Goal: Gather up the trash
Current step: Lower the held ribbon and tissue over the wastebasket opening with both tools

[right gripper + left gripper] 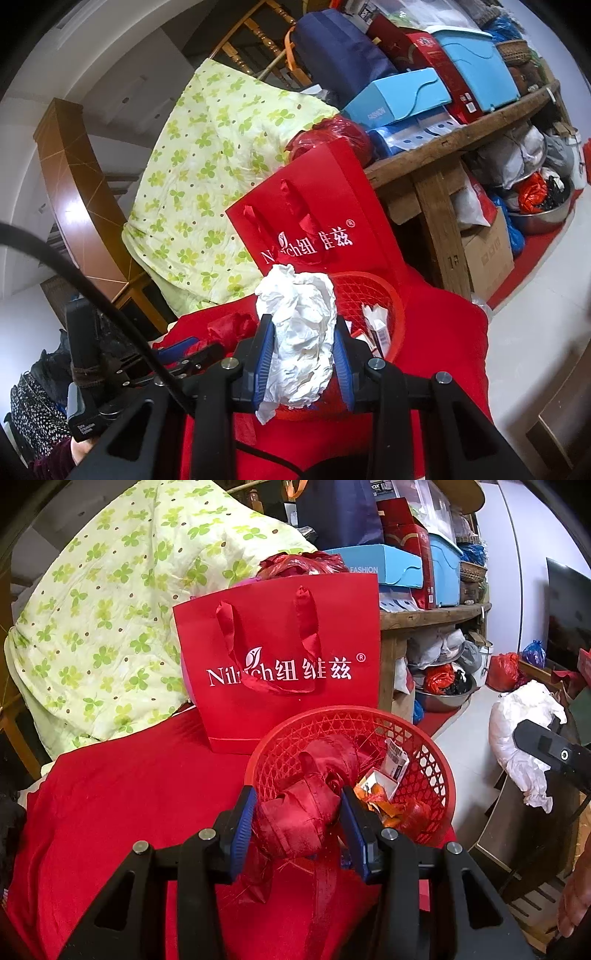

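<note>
Left wrist view: my left tool (298, 805) is clamped on a crumpled red satin ribbon (301, 821) at the near rim of the red mesh basket (434, 775), which holds a barcoded white wrapper (397, 762) and orange scraps (384, 805). Behind the basket stands a red gift bag (280, 635) printed "Nil..ch 纽维兹 ®", its middle letters hidden by the handle, and farther back a blue box (373, 566) reads "FASHION". My right tool (303, 354) grips a wad of white tissue paper (299, 332) just before the basket.
</note>
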A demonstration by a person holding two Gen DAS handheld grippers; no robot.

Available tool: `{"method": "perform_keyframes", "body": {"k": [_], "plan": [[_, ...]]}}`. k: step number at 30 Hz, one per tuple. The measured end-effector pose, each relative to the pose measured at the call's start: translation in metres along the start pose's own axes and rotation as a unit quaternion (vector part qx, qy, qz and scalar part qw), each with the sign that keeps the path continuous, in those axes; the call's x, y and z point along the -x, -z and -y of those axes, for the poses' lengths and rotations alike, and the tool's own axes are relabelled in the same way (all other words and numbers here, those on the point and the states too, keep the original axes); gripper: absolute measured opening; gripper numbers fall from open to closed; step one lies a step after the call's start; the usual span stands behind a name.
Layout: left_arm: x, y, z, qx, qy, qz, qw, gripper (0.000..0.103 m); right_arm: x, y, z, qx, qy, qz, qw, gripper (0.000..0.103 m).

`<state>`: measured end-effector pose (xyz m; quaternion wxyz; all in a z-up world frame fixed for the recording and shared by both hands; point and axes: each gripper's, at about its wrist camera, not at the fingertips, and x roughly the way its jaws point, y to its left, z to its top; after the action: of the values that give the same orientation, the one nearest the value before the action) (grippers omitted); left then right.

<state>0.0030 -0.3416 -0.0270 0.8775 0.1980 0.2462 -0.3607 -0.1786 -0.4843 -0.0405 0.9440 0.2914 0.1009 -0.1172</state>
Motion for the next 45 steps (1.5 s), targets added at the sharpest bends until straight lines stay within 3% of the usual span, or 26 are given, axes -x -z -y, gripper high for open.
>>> {"method": "perform_keyframes", "body": {"k": [21, 45], "plan": [[-0.041, -0.013, -0.021, 0.023, -0.014, -0.006, 0.9996, 0.048, -0.058, -0.002, -0.019, 0.019, -0.006, -0.033, 0.999, 0.034], [-0.101, -0.016, -0.019, 0.029, 0.028, -0.034, 0.9986, 0.050, -0.119, -0.011, 0.006, 0.004, 0.019, -0.062, 0.998, 0.035]]}}
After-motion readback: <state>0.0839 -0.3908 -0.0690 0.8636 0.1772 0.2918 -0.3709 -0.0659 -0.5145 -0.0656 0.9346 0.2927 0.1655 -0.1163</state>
